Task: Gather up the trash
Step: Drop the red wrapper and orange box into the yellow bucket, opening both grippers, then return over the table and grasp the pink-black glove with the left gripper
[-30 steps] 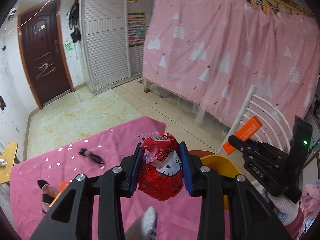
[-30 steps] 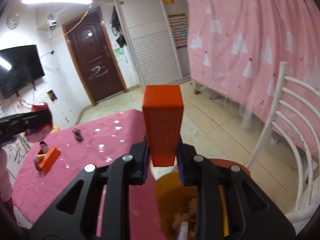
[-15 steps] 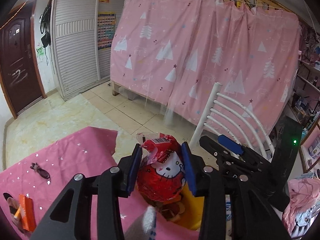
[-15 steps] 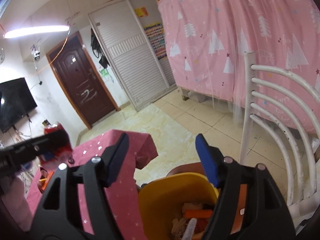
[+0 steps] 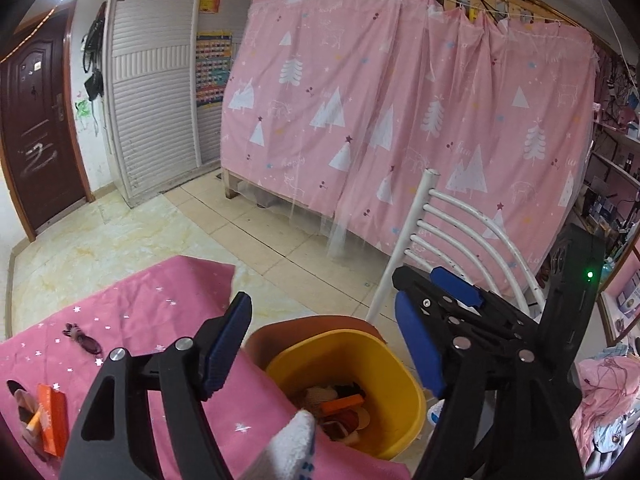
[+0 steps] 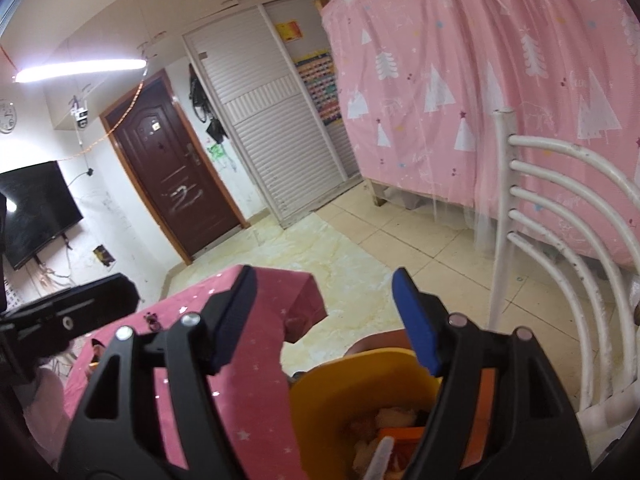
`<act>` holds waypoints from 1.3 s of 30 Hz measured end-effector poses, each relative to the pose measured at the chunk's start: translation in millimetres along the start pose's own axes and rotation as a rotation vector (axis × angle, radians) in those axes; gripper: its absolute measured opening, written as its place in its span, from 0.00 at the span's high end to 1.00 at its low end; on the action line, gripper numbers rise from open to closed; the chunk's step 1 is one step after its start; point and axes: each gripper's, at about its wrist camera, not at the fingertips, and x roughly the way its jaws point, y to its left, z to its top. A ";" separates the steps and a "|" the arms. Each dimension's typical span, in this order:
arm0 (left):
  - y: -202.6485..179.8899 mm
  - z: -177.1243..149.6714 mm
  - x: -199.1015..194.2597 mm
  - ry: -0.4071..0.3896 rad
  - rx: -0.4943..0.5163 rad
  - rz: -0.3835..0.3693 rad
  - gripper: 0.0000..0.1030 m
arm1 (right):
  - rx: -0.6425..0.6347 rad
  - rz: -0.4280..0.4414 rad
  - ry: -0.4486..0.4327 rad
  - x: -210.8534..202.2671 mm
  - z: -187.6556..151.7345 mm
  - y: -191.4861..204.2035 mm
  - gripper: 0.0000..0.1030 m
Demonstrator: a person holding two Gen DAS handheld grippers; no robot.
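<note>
Above yellow bin (image 5: 404, 396), left gripper (image 5: 320, 344) just opened, empty.

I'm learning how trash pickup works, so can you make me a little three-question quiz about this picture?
1. True or false: the left gripper is holding trash.
2. What colour is the bin? A) blue B) yellow C) green
3. Fill in: an orange box lies on the pink ____.

Key: 1. False: the fingers have just been opening, nothing is between them. 2. B. 3. tablecloth.
</note>
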 end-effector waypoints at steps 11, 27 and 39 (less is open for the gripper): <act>60.4 -8.9 -55.4 -0.073 -0.077 0.043 0.36 | -0.113 0.066 0.054 14.3 -9.4 66.4 0.34; 159.9 -30.9 -119.6 -0.128 -0.184 0.179 0.35 | -0.272 0.159 0.128 44.2 -26.7 173.3 0.34; 247.7 -56.2 -136.8 -0.095 -0.272 0.331 0.35 | -0.374 0.227 0.197 70.4 -51.9 239.8 0.29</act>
